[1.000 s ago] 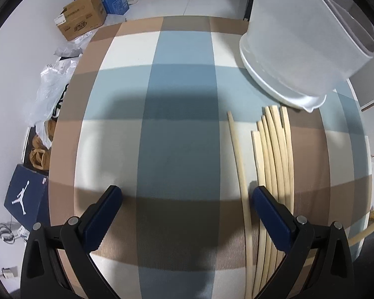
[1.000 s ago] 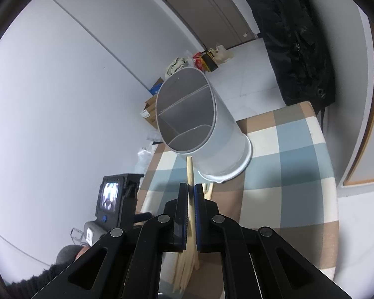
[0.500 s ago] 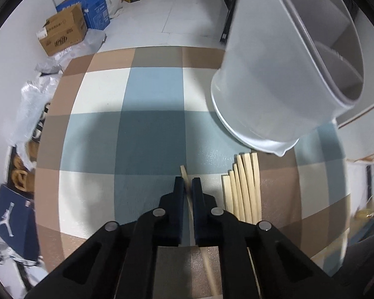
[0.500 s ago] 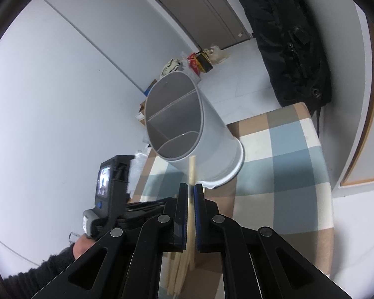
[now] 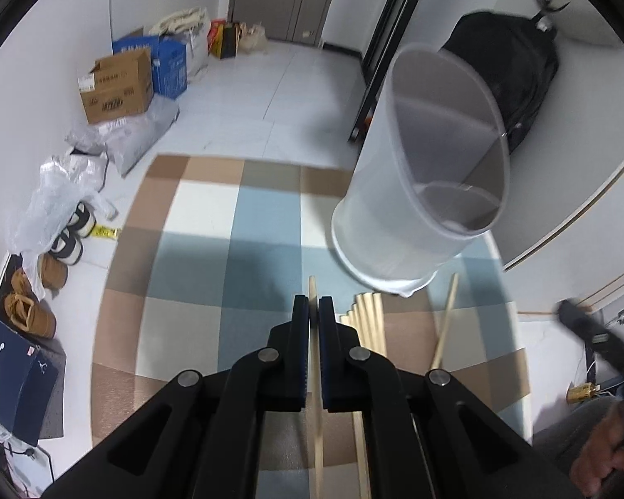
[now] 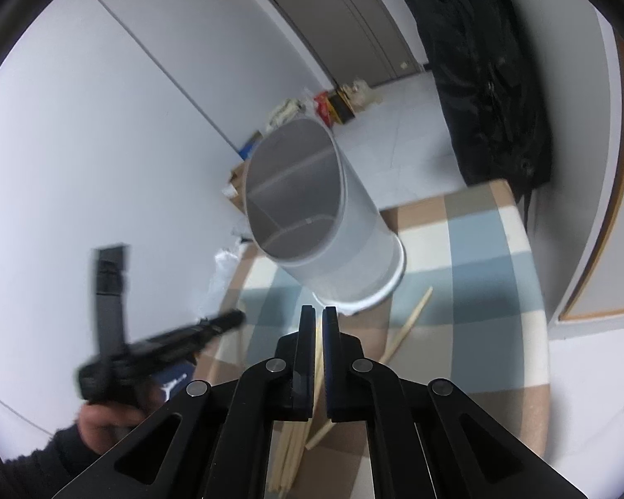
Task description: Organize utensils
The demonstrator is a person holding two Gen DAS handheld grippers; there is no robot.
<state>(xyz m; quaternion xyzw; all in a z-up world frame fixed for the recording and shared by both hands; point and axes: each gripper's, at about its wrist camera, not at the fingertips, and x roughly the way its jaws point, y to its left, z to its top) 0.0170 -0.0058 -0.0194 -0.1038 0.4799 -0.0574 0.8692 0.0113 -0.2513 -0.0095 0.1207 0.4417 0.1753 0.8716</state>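
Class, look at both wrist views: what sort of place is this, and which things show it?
Probably a lived-in home room, not a lab: a checked tablecloth, cardboard boxes and shoes on the tiled floor, a black backpack by the wall.

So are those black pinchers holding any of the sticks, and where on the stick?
The left gripper pinches one chopstick just below its far tip. The right gripper looks nearly shut with nothing in it.
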